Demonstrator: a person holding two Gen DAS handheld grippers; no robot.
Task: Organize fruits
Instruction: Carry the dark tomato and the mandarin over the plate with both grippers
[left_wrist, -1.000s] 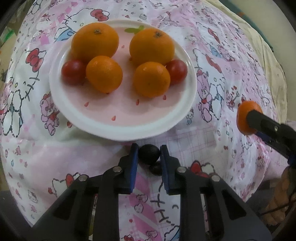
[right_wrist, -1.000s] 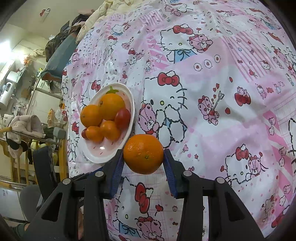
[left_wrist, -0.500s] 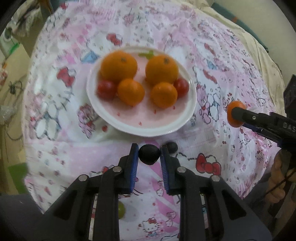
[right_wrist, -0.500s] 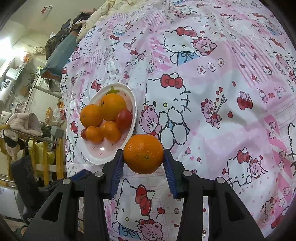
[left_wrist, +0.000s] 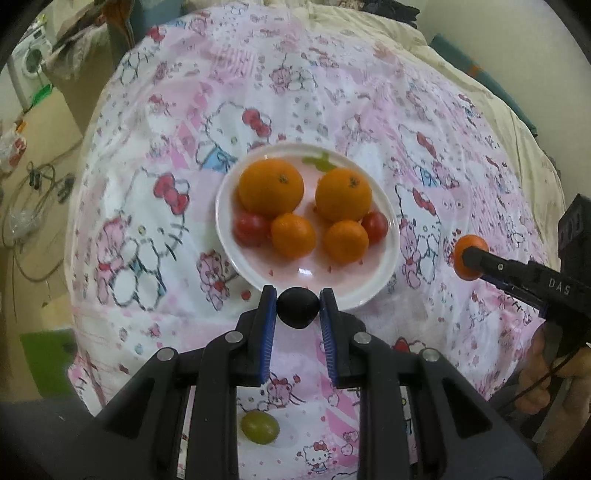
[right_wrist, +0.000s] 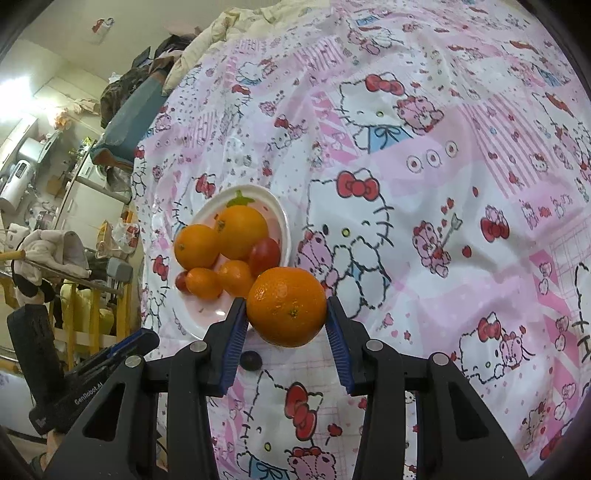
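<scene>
A white plate (left_wrist: 384, 273) on the patterned bedsheet holds two large oranges (left_wrist: 271, 186), two small ones (left_wrist: 293, 235) and two red tomatoes (left_wrist: 250, 229). My left gripper (left_wrist: 298, 308) is shut on a dark grape (left_wrist: 297, 307), held just before the plate's near rim. A green grape (left_wrist: 259, 427) lies on the sheet under its fingers. My right gripper (right_wrist: 287, 312) is shut on an orange (right_wrist: 287, 306), raised right of the plate (right_wrist: 284, 225). A second dark grape (right_wrist: 250, 360) lies on the sheet beside it. The right gripper and its orange (left_wrist: 466, 251) also show at the right edge.
The pink cartoon-print sheet (left_wrist: 155, 155) covers a bed that drops off on the left to a floor with cables (left_wrist: 33, 184) and a washing machine (left_wrist: 31, 59). Clothes and shelves (right_wrist: 55, 206) crowd the room beyond. A hand (left_wrist: 546, 384) holds the right gripper's handle.
My left gripper has risen and pulled back with the dark grape, so the plate looks smaller and farther. The green grape has come into view. The right gripper has hardly moved.
</scene>
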